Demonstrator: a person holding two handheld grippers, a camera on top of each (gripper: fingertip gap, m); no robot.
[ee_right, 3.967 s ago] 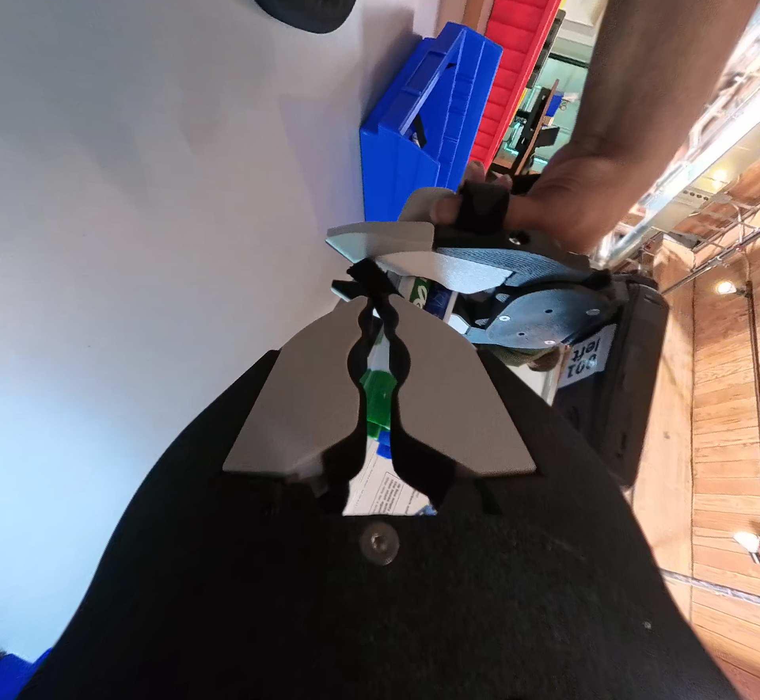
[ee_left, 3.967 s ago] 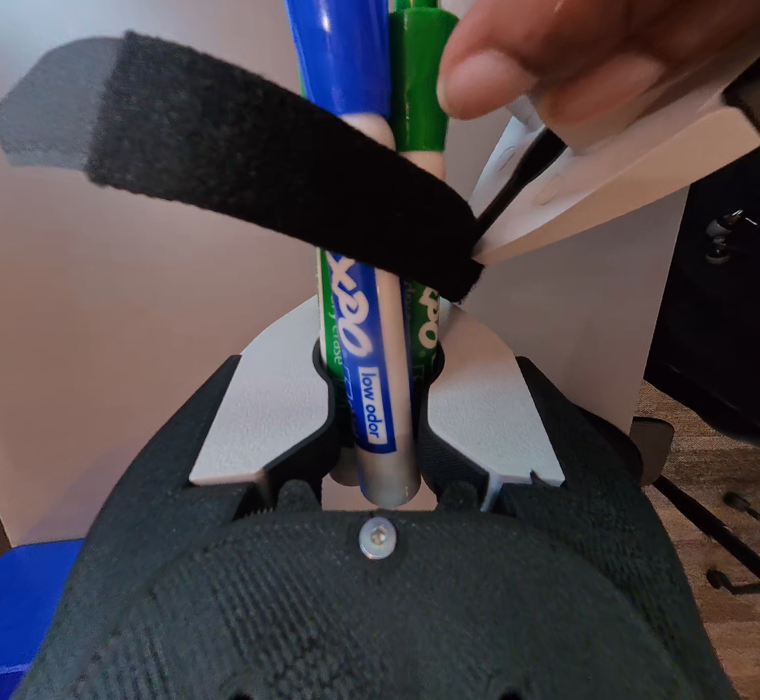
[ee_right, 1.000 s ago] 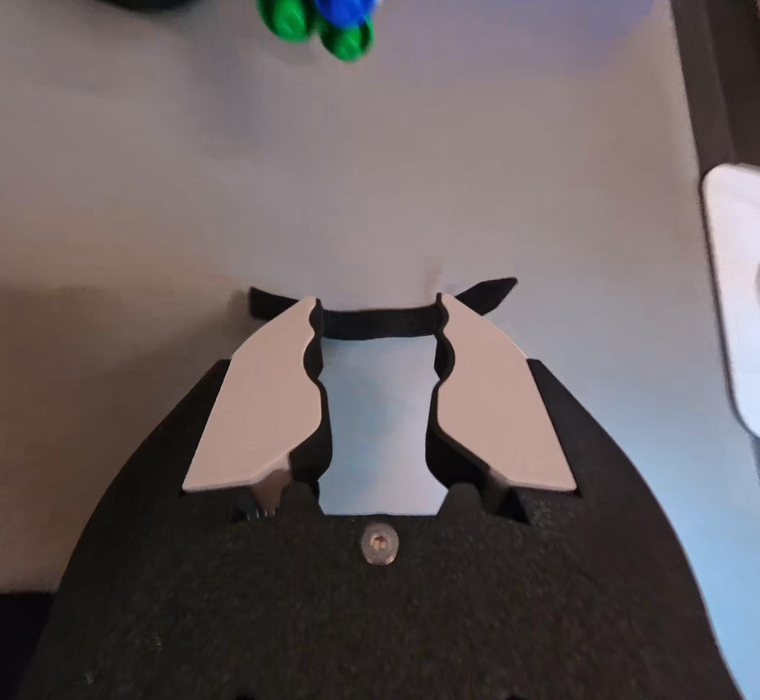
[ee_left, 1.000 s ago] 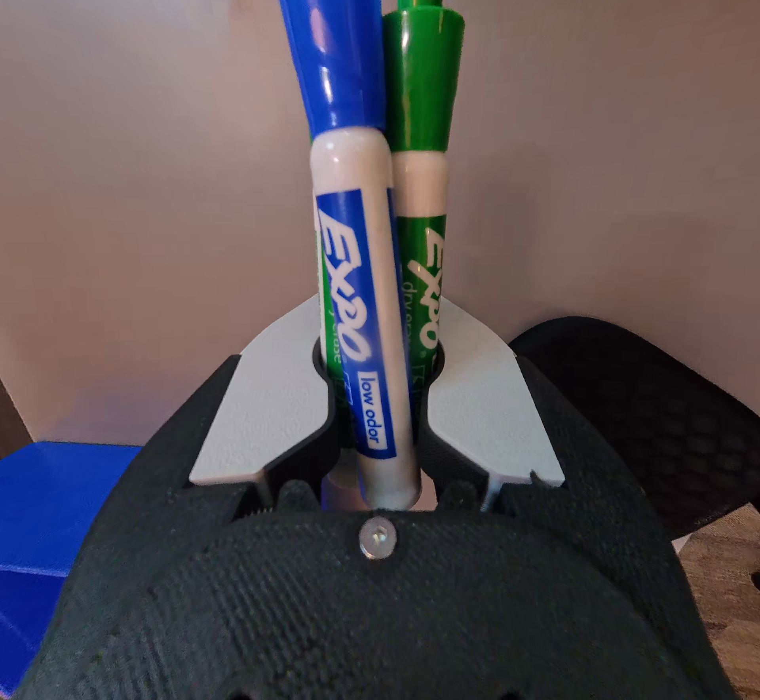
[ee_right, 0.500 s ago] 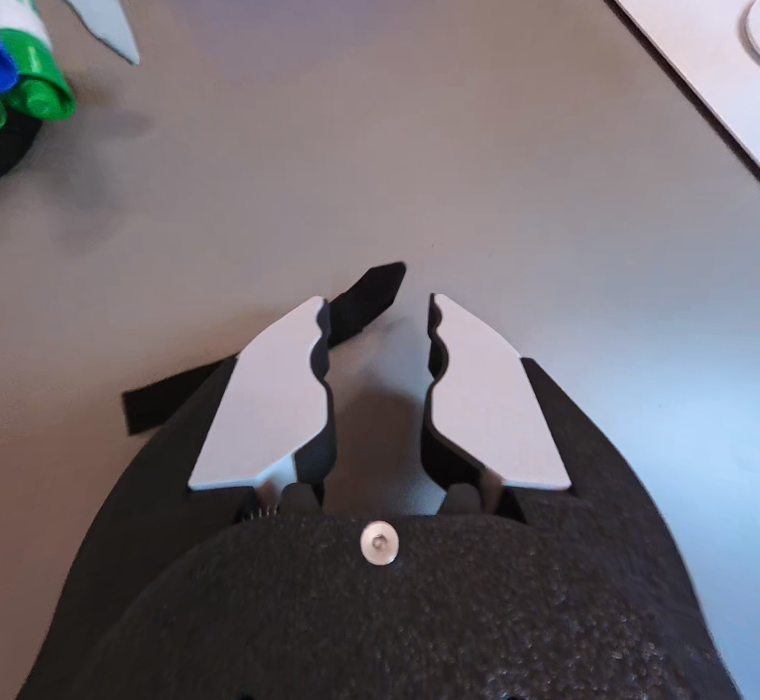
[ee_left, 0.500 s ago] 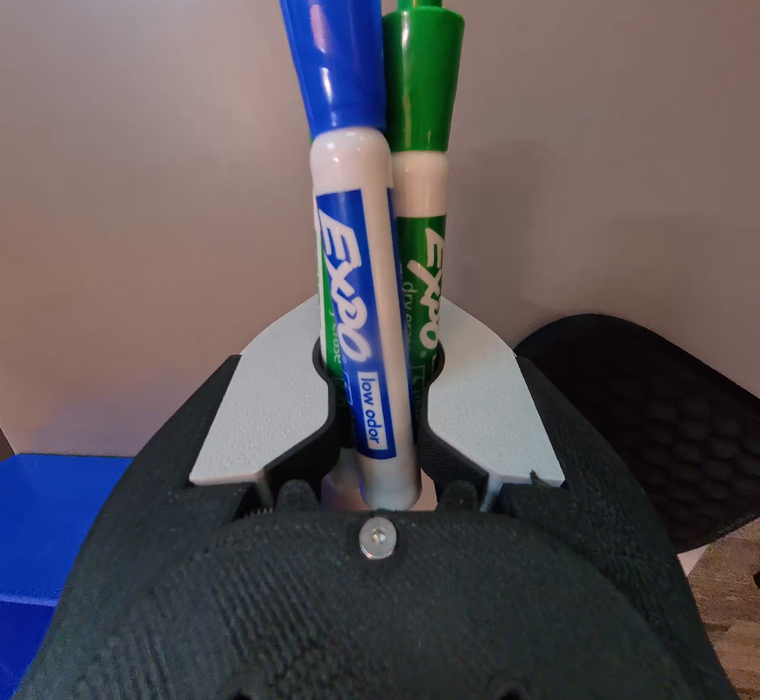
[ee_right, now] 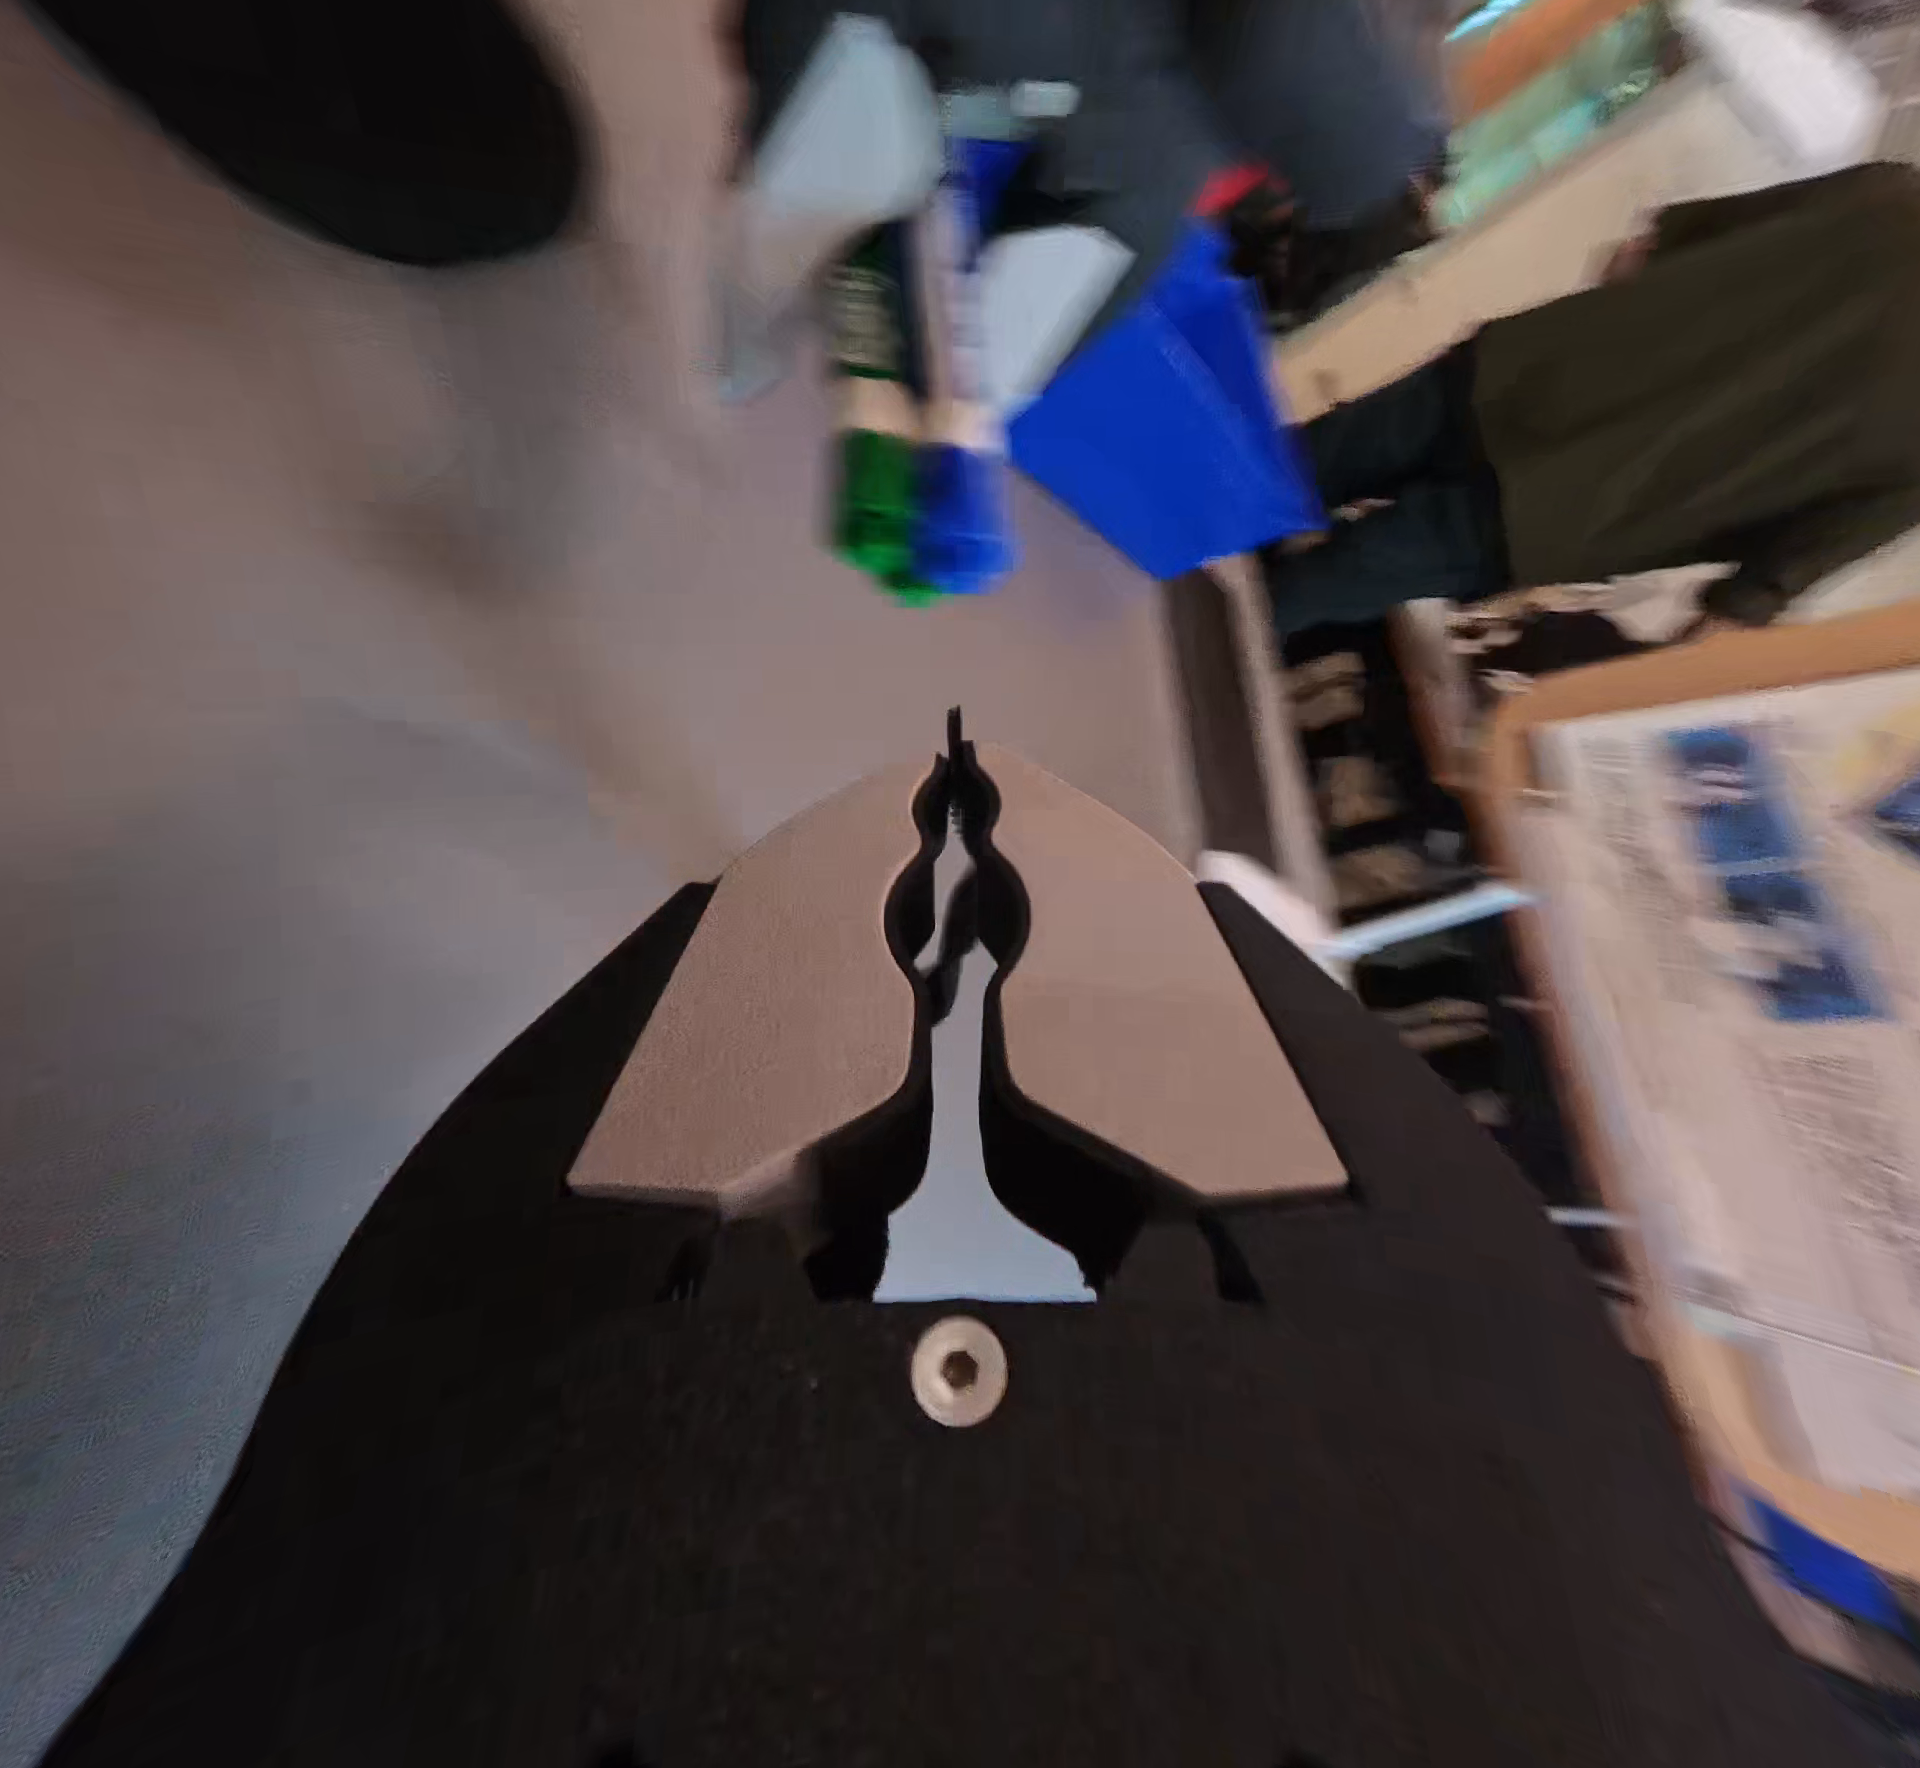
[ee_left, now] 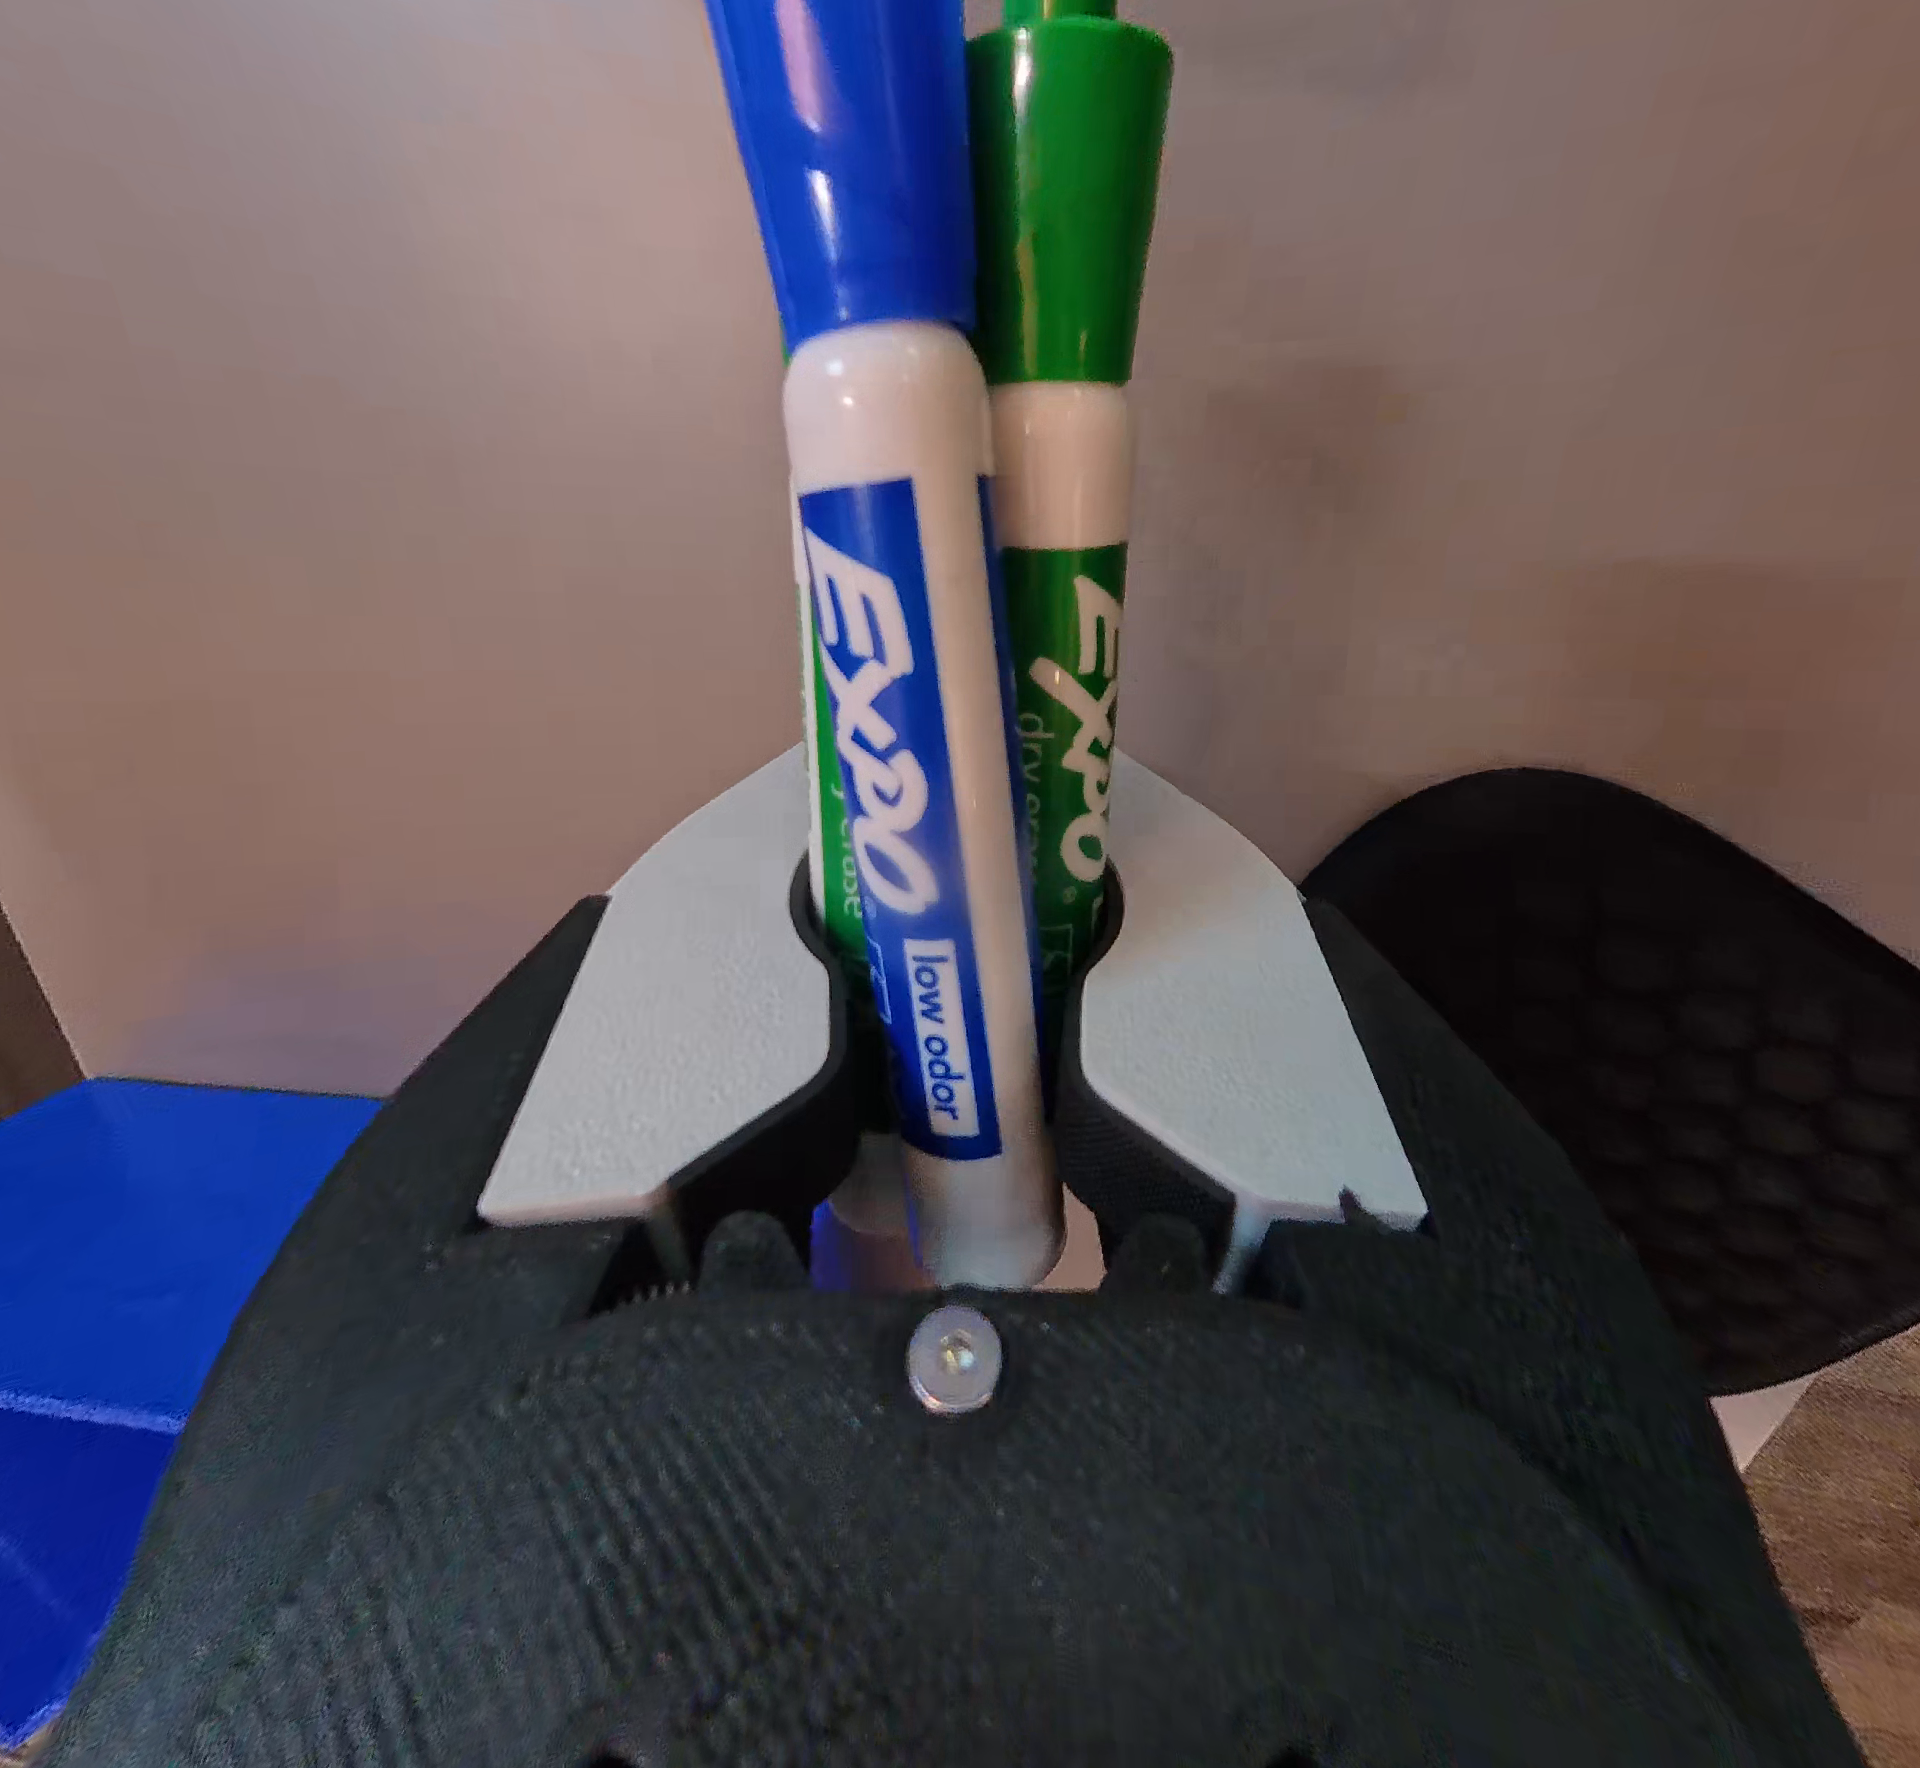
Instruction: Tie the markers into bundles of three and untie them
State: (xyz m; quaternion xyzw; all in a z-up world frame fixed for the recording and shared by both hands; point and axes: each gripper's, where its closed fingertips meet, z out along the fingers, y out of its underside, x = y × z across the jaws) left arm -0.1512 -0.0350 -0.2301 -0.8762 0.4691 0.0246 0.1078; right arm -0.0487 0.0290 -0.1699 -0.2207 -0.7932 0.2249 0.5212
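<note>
Blue and green show first on the left: the left gripper (ee_left: 956, 897) has its fingers closed round three markers, a blue marker (ee_left: 894, 658) in front, a green marker (ee_left: 1070, 492) touching it on the right, and a second green one only peeking out behind the blue barrel. No strap is on them. They stand along the gripper's fingers, long axis running straight away from the camera, caps at the far end and flat tails down by the gripper's screw. A blue bin (ee_left: 114, 1303) sits low at the left and a black mesh chair back (ee_left: 1621, 1074) at the right, with the pale table (ee_left: 312, 471) behind.

Over on the right, the right gripper (ee_right: 958, 768) has its fingers nearly shut, pinching a thin black strap (ee_right: 961, 918) edge-on at the tips. This view is blurred, so how much strap hangs free cannot be told. Ahead of it, well apart, the same markers (ee_right: 920, 513) point their caps toward it.

The step in hand looks like bringing the strap back for wrapping. To do it well, I would lay the strap across the barrels just below the caps, square to their length, and pull it snug before pressing it closed. The left grip should stay firm so the hidden green one does not slide out.
</note>
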